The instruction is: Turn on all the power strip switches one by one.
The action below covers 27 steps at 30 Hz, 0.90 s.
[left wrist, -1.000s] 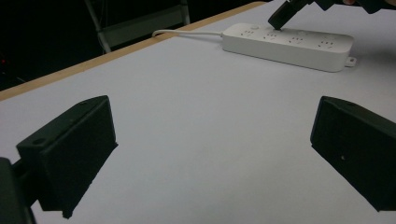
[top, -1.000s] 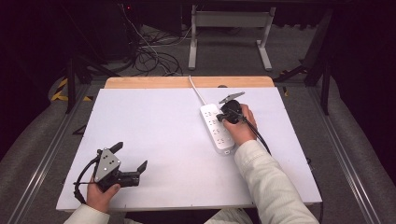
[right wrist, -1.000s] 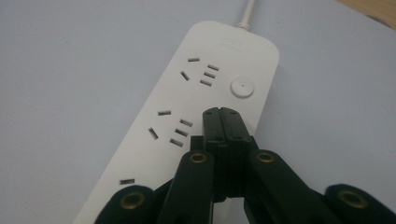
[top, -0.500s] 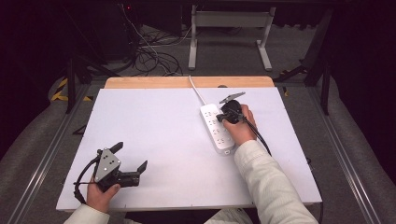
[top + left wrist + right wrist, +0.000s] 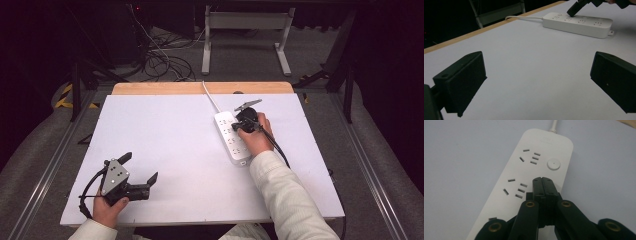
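The right gripper's (image 5: 542, 181) fingers are pressed together with nothing between them, tips over the white power strip (image 5: 524, 177), just short of its round button (image 5: 553, 164). The left gripper's (image 5: 537, 80) fingers stand wide apart and empty above the white desk (image 5: 165, 135), well apart from the strip.

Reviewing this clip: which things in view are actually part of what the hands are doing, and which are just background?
In play:
- white power strip with its round button
- right gripper, jaws closed, tips on the strip near the button
- left gripper, open, idle at the table's near left

Lying about:
- cables on the floor
- metal stand beyond the table
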Each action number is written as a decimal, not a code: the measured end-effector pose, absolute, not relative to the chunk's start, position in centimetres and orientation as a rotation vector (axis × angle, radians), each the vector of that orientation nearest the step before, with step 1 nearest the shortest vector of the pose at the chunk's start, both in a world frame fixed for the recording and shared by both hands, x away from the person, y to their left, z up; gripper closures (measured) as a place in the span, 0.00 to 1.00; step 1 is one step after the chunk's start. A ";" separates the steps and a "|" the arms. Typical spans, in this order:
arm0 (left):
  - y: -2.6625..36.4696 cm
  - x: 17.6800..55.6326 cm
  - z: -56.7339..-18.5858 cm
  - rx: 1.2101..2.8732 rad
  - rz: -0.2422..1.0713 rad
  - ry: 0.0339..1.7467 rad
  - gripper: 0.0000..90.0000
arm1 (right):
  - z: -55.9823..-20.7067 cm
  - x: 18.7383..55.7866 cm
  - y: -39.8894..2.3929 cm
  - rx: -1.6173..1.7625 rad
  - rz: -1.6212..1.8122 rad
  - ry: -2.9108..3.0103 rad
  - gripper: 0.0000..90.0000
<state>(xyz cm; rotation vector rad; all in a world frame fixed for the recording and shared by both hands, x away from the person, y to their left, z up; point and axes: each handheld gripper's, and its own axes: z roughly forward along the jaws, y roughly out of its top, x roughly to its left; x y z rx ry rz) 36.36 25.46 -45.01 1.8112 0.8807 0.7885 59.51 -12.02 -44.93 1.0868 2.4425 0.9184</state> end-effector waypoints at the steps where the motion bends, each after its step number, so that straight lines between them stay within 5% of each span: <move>1: 25.4 36.4 -45.0 1.808 0.783 0.884 0.01 | -44.9 59.4 -11.9 1.092 0.912 2.440 1.00; 27: 25.5 36.3 -44.9 1.800 0.791 0.884 0.01 | -42.2 58.8 -11.3 0.991 1.002 2.402 1.00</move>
